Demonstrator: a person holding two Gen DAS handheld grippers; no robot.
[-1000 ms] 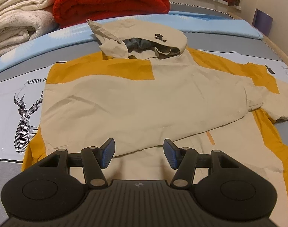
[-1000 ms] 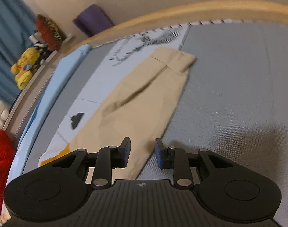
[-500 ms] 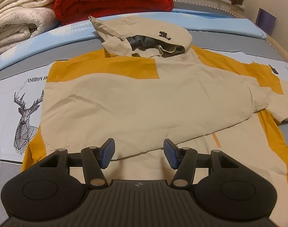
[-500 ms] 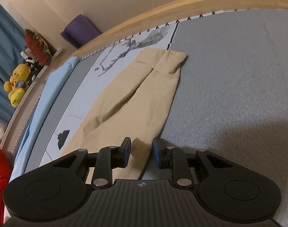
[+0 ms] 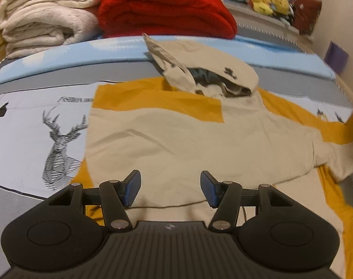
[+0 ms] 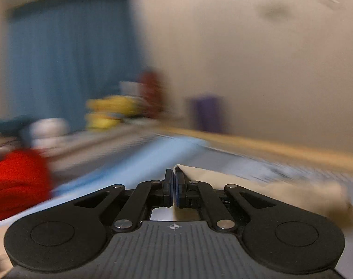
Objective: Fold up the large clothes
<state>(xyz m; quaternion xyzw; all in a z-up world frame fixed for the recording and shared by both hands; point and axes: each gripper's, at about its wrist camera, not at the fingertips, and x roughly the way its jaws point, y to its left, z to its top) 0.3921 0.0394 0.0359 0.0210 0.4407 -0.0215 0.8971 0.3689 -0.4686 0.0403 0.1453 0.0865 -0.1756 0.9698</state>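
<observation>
Bed (image 5: 60, 81) blurred | right gripper (image 6: 174, 190) jaws pinch jacket (image 5: 176, 139) sleeve | left gripper (image 5: 170, 189) jaws open, empty

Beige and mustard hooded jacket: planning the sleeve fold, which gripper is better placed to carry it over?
Right. The right gripper is shut on the beige sleeve; the left gripper hovers open over the beige and mustard hooded jacket, holding nothing.

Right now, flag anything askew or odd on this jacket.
The jacket lies fairly flat on the bed, but its hood is crumpled and gaping, lining showing, with one flap sticking up. The right gripper is shut on the beige sleeve, lifted off the bed. Nothing looks damaged.
</observation>
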